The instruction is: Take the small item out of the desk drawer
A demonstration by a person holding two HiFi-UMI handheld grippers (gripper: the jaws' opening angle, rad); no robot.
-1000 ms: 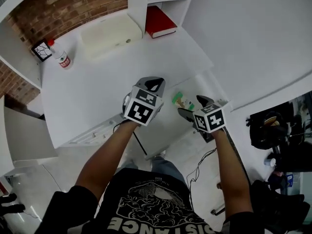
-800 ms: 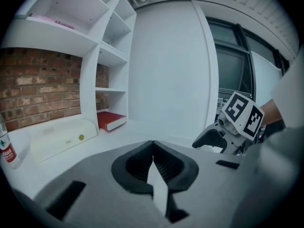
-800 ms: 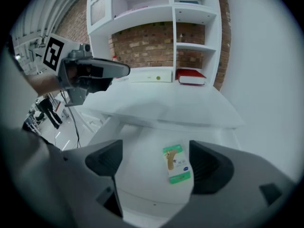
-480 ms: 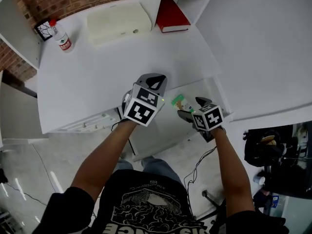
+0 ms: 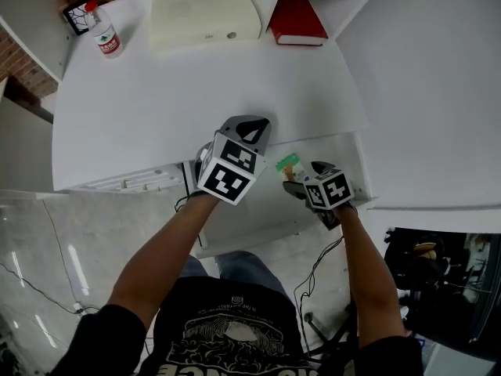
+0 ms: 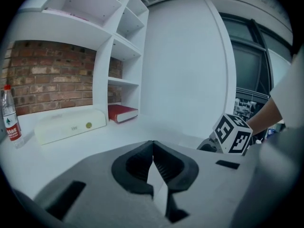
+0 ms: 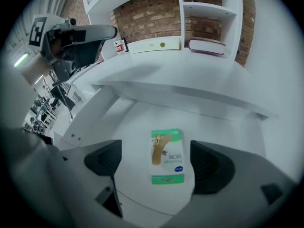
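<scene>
Right gripper view: right gripper [image 7: 156, 161] wide open above plaster box [image 7: 167, 156].

1 ea: pkt [image 5: 289, 163], book [image 5: 297, 19], btl [image 5: 104, 32], box [image 5: 202, 19]

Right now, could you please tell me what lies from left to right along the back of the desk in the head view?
Bottle → white box → red book

Right claw [image 5: 302, 175] beside green packet [image 5: 288, 163] in drawer [image 5: 252, 208]
</scene>
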